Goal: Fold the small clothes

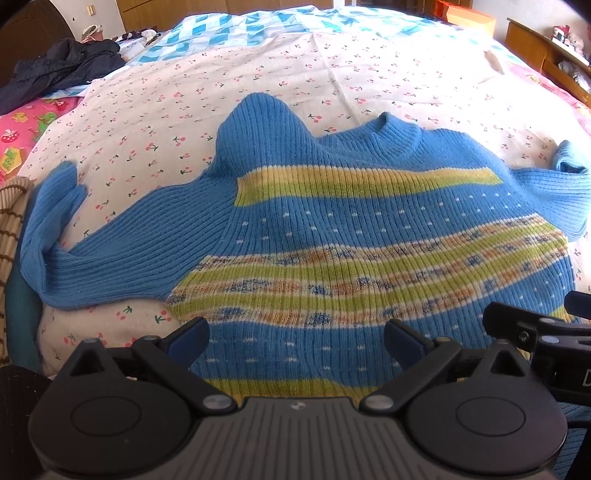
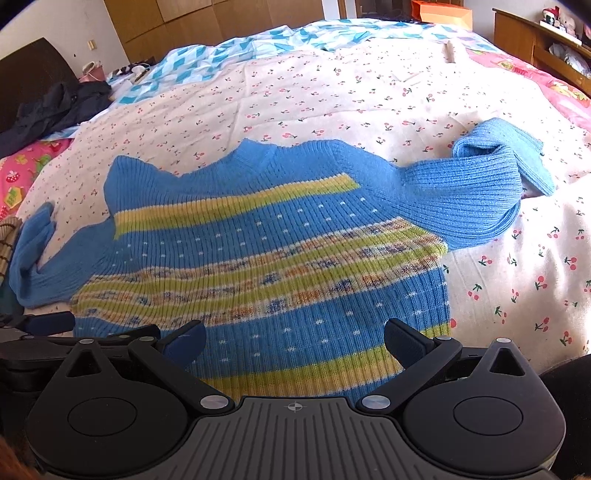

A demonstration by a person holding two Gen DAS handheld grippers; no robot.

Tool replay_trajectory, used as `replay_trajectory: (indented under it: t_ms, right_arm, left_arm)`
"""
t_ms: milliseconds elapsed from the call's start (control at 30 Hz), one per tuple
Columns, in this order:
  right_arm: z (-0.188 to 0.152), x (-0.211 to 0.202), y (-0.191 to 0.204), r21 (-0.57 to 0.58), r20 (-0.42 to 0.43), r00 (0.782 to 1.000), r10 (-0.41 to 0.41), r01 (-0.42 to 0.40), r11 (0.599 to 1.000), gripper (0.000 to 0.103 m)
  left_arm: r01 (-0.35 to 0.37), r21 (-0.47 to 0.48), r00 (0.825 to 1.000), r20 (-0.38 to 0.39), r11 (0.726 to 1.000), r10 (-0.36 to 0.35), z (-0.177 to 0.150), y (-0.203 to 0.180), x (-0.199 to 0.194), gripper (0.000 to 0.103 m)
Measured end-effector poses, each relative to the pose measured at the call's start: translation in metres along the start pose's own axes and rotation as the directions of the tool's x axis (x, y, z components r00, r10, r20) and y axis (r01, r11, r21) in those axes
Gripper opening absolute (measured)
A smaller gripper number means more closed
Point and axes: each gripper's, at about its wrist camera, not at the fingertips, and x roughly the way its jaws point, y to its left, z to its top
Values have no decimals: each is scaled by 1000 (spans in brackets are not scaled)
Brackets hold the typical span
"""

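Observation:
A small blue ribbed sweater [image 1: 332, 229] [image 2: 266, 258] with yellow, green and patterned stripes lies spread front-up on the bed, neck away from me. Its left sleeve [image 1: 74, 258] stretches out to the left; the right sleeve [image 2: 480, 192] lies bent on the right. My left gripper [image 1: 295, 343] is open above the hem's left part, nothing between its fingers. My right gripper [image 2: 295, 343] is open over the hem's right part, also holding nothing. The right gripper's fingers [image 1: 524, 325] show at the edge of the left wrist view, and the left gripper's fingers [image 2: 48, 323] at the edge of the right wrist view.
The bed cover [image 1: 258, 74] [image 2: 369, 92] is cream with small cherries. A blue checked sheet [image 1: 229, 33] lies at the far end, a dark garment [image 1: 62, 70] at far left, a striped beige cloth [image 1: 14, 229] at left. Wooden furniture [image 2: 535, 40] stands at right.

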Motion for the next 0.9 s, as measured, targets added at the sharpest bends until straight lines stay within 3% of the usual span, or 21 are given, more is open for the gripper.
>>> replay_trajectory:
  t_ms: [233, 567, 900]
  right_arm:
    - [0, 3, -6, 38, 19, 999, 34, -35, 999, 103]
    - [6, 3, -5, 8, 43, 999, 20, -20, 1000, 103]
    - [10, 17, -10, 20, 3, 1000, -24, 24, 1000, 103]
  left_arm:
    - [5, 9, 1000, -12, 1000, -5, 0, -2, 4, 103]
    - [15, 35, 1000, -15, 999, -15, 3, -9, 7, 103]
    - [20, 25, 999, -28, 1000, -19, 8, -7, 16, 103]
